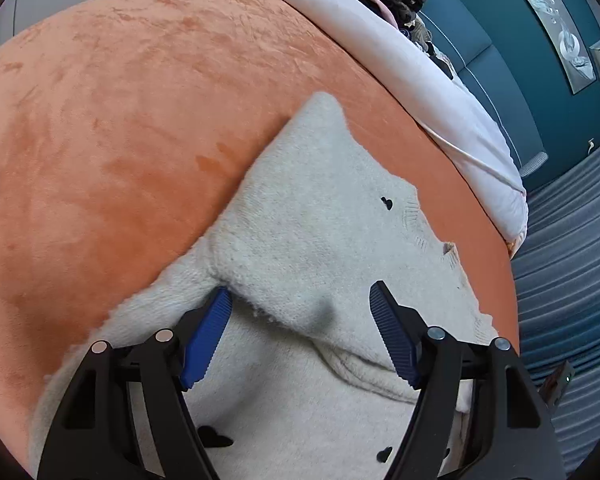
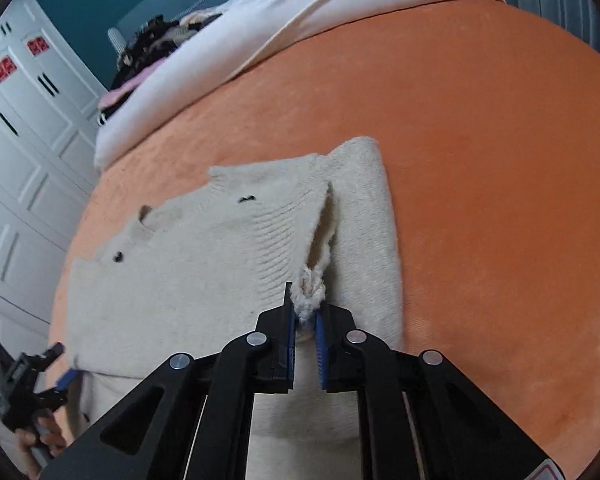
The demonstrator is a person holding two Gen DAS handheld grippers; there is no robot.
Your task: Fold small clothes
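In the left wrist view the left gripper [image 1: 300,300] is hovering spread over the cream sweater [image 1: 320,216] lying on the orange blanket [image 1: 100,120], while in the right wrist view the right gripper [image 2: 306,316] is pinching a bunched edge of this soft, limp knit, best taken by its hems.

Left tool [image 1: 300,308] jaws apart over cream sweater [image 1: 320,216], orange blanket [image 1: 120,120] beneath, white duvet [image 1: 440,92] beyond
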